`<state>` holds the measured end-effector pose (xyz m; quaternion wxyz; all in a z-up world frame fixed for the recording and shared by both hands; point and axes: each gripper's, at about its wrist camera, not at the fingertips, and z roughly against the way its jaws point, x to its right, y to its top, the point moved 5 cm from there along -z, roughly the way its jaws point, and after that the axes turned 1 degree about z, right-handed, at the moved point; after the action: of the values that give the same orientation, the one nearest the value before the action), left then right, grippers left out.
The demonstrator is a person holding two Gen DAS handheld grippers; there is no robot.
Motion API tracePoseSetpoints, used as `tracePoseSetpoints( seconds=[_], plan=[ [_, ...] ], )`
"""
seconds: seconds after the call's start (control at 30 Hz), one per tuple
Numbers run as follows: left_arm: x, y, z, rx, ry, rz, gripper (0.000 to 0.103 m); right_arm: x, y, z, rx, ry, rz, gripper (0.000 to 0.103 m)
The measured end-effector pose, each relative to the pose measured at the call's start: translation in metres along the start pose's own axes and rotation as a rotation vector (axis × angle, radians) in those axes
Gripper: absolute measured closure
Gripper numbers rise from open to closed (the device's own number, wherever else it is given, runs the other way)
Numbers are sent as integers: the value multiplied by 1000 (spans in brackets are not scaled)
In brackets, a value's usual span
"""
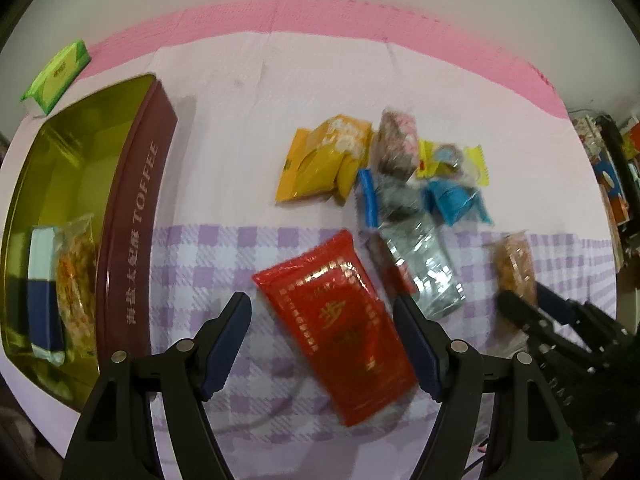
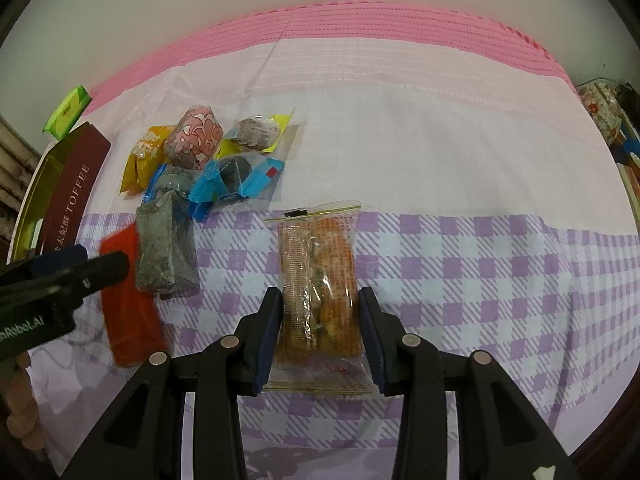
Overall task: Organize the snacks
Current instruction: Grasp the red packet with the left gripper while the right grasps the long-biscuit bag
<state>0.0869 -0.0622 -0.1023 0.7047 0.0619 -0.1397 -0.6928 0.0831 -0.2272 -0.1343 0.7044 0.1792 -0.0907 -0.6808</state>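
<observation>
Two black two-finger grippers with blue pads point steeply down over a table covered in a lilac-and-white checked cloth (image 2: 460,248). Left gripper (image 1: 322,312): jaws spread wide, holding nothing, with a glossy red foil snack pouch (image 1: 344,320) lying flat on the cloth between and below its fingers; whether the pads touch it cannot be told. Right gripper (image 2: 322,312): jaws drawn in, both blue pads pressing the sides of a clear plastic packet of orange-brown crackers (image 2: 318,280), which lies lengthwise along the fingers.

Just beside the red pouch lies a silvery-grey foil packet (image 2: 166,252). Beyond it sits a loose cluster of small snacks: a yellow packet (image 1: 324,160), a pink floral-wrapped block (image 2: 194,140), blue-edged clear wrappers (image 2: 236,182) and a yellow-edged clear wrapper holding a brown cake (image 2: 256,134).

At the far left stands an open maroon toffee tin with a gold interior (image 1: 136,216). Inside it, side by side, lie a white-and-navy packet (image 1: 42,292) and a clear packet of orange crackers (image 1: 76,280). Behind the tin rests a green tissue pack (image 1: 56,76).
</observation>
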Motion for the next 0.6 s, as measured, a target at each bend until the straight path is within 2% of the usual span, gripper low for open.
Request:
tracePoseSetpoints(
  seconds=[0.2,0.43,0.6],
  plan=[
    [-11,-11,-3,-20,20,31,29,-2,1,-1,-1,-2,4,66],
    [-15,-25,-3,-48,5,155,29,-4,3,-2,-13,11,-10,67],
    [-8,-26,-6,-61,26,193,29,1,2,0,-15,23,-14,67]
  ],
)
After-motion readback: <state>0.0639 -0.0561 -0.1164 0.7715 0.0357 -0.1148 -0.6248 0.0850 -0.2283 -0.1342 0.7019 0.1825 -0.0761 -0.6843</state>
